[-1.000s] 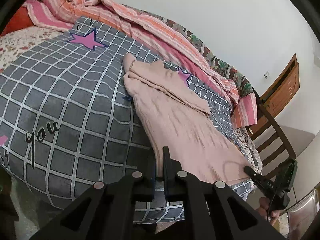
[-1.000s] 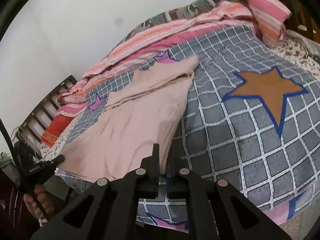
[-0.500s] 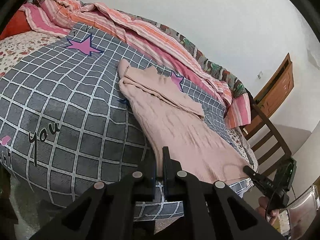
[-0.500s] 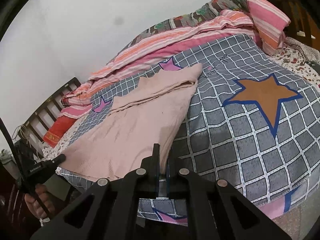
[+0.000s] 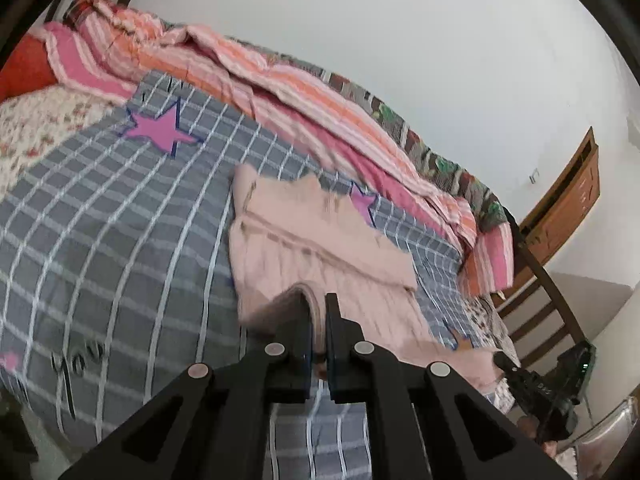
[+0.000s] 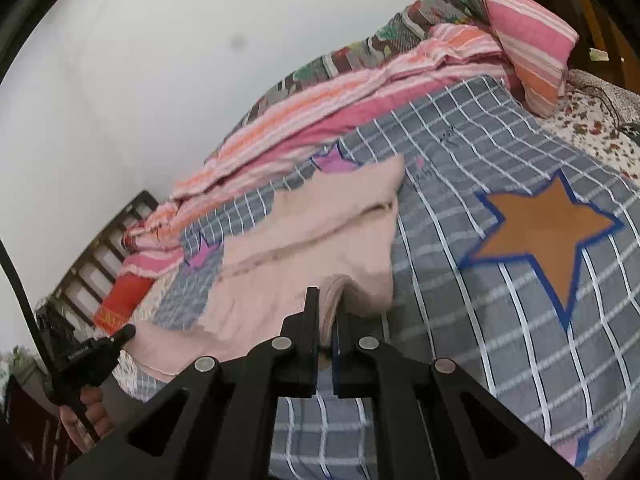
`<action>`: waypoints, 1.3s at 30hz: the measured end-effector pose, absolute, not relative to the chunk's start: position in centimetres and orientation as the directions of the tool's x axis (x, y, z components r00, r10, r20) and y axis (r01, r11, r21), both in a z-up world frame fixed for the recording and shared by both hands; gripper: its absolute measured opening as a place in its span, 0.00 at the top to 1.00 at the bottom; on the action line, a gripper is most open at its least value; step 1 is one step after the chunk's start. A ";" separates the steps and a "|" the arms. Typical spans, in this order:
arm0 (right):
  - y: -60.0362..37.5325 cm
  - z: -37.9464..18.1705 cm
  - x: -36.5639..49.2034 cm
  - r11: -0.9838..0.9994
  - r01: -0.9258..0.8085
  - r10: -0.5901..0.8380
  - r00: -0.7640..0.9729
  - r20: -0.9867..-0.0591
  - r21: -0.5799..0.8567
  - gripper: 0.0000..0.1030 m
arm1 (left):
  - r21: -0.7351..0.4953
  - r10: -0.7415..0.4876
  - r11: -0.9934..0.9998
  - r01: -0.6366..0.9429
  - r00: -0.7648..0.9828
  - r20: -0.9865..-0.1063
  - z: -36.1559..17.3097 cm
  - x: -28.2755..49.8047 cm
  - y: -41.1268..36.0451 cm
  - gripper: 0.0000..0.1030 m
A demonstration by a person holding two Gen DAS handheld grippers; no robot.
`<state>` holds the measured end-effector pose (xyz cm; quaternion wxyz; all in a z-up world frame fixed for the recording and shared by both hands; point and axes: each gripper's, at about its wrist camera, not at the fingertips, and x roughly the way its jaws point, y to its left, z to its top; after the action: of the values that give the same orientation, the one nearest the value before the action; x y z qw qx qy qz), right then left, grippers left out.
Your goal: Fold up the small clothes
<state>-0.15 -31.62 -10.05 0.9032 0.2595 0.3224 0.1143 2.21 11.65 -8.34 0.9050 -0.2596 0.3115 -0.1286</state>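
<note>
The left tool [image 5: 316, 312] is closed on the near hem of the pink garment [image 5: 320, 236], with a fold of cloth standing up between its fingers. The right tool [image 6: 328, 316] is closed on the same hem at the other corner, and cloth bunches between its fingers too. Each tool shows in the other's view: the right one at 4 o'clock in the left wrist view, the left one at 8 o'clock in the right wrist view, held by a hand [image 6: 86, 412].

The garment lies on the bed, on a grey checked quilt [image 5: 120, 240]. Its far part rests flat near the middle of both views, with a fold across it, while the near edge is lifted off the quilt at both pinched corners. In the left wrist view a purple star [image 5: 160, 130] sits at 10 o'clock from the garment. In the right wrist view an orange star [image 6: 548, 228] sits at 3 o'clock from it, well apart.

A striped pink blanket [image 5: 260, 80] lies bunched along the far side of the bed against a white wall [image 5: 400, 40]. A wooden chair [image 5: 536, 292] stands at 3 o'clock in the left wrist view.
</note>
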 end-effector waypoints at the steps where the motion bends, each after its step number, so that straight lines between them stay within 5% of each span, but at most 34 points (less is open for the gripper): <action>1: -31.6 -9.7 0.4 0.834 -0.038 0.376 0.769 -0.516 0.551 0.96 | -0.542 -0.382 0.838 0.065 0.779 -0.498 -8.0 2.8 11.6 0.94; 15: -31.0 -8.2 14.2 0.797 0.002 0.371 0.788 -0.492 0.604 0.96 | -0.507 -0.293 0.862 -0.018 0.798 -0.527 -7.5 16.4 11.2 0.94; 34: -30.0 -13.7 29.8 0.839 0.099 0.300 0.736 -0.607 0.535 0.95 | -0.505 -0.297 0.859 -0.086 0.720 -0.627 -13.2 31.8 10.1 0.92; 36: -29.6 -14.1 30.5 0.857 0.097 0.281 0.735 -0.617 0.506 0.91 | -0.488 -0.280 0.866 -0.107 0.706 -0.651 -13.3 32.5 10.1 0.78; 38: -29.4 -14.3 30.6 0.870 0.110 0.258 0.728 -0.635 0.480 0.79 | -0.476 -0.277 0.873 -0.109 0.691 -0.667 -13.2 32.7 10.2 0.47; 39: -29.2 -14.4 30.5 0.876 0.103 0.261 0.721 -0.642 0.471 0.76 | -0.495 -0.296 0.865 -0.086 0.708 -0.641 -13.0 32.1 10.5 0.45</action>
<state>30.49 -29.19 -14.37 0.8946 0.2450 0.3712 0.0443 32.13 10.47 -13.01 0.8888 -0.2531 0.3775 -0.0591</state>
